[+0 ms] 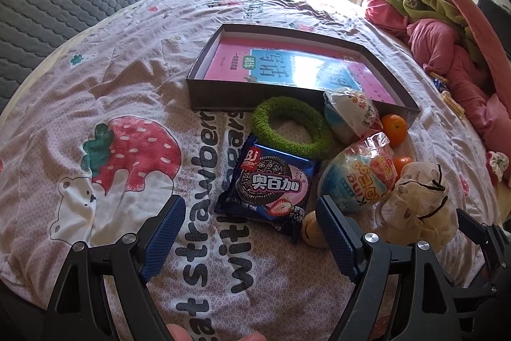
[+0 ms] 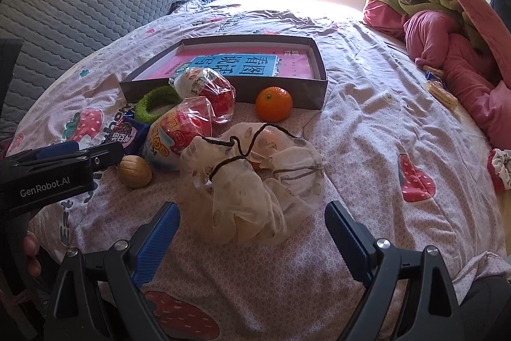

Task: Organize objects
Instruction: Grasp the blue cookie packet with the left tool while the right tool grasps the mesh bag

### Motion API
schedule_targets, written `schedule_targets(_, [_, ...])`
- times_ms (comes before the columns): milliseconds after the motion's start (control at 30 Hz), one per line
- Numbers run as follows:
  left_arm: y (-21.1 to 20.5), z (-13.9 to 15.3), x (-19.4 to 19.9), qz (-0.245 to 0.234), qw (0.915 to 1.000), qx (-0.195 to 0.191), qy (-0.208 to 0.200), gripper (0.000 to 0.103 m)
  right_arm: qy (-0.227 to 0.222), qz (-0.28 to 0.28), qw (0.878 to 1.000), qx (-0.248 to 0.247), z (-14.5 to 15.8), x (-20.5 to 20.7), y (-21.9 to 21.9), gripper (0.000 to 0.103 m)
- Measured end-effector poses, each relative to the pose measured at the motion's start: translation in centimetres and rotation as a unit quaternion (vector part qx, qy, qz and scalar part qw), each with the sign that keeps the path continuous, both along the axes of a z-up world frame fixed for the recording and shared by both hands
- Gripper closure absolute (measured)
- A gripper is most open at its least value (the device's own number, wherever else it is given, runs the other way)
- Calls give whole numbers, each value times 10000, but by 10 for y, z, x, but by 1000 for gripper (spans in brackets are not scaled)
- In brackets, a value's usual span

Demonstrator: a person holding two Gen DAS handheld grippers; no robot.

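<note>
Both claws hang low over the strawberry-print bedspread point(image 1: 134, 75), and both are released, fingers spread wide with nothing between them. Left gripper point(image 1: 252, 219) sits just short of the blue cookie packet point(image 1: 268, 186), which lies flat on the spread right ahead of its fingertips. Right gripper point(image 2: 252, 221) faces the sheer drawstring pouch point(image 2: 252, 181), crumpled in a heap just beyond its pads, dark cord looped across the top, something orange showing through the fabric.

Now the pile. A walnut point(image 2: 134, 171) rests beside the left gripper's right finger, close to the pouch. Behind it, two plastic-wrapped toy eggs: the near egg point(image 1: 357, 178) touching the pouch, the far egg point(image 1: 351, 114) leaning against the wall of the dark box point(image 1: 223, 98). A fuzzy green ring point(image 1: 290, 127) lies between the cookie packet and the box, touching both. A mandarin point(image 2: 274, 104) stands just in front of the box wall, apart from the eggs.

Inside the box, a pink-and-blue workbook point(image 2: 236, 66) lies flat. Off to the right, a heap of pink and green bedding point(image 2: 447, 31).
</note>
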State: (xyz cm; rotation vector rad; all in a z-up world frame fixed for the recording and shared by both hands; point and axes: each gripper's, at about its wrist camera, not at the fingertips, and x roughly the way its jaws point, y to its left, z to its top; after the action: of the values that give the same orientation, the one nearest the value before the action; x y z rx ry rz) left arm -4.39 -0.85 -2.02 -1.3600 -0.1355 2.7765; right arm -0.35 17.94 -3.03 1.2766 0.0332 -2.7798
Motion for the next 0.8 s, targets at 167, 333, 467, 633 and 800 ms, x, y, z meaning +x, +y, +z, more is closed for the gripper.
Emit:
schedule_targets(167, [0, -6, -11, -82, 9999, -16, -88, 19, -32, -31, 10000, 65, -5, -4, -1, 17])
schedule_targets(333, [3, -10, -22, -340, 9992, -132, -157, 19, -91, -54, 9999, 9, -8, -9, 0, 20])
schedule_targets(467, [4, -15, -30, -448, 9987, -112, -238, 19, -129, -65, 9999, 23, -11, -11, -1, 23])
schedule_targets(633, [4, -24, -37, -529, 9979, -46, -362, 19, -124, -65, 9999, 83, -14, -13, -2, 31])
schedule_targets(800, [7, -27, -41, -628, 9973, -152, -334, 19, -103, -72, 9999, 94, -15, -13, -2, 42])
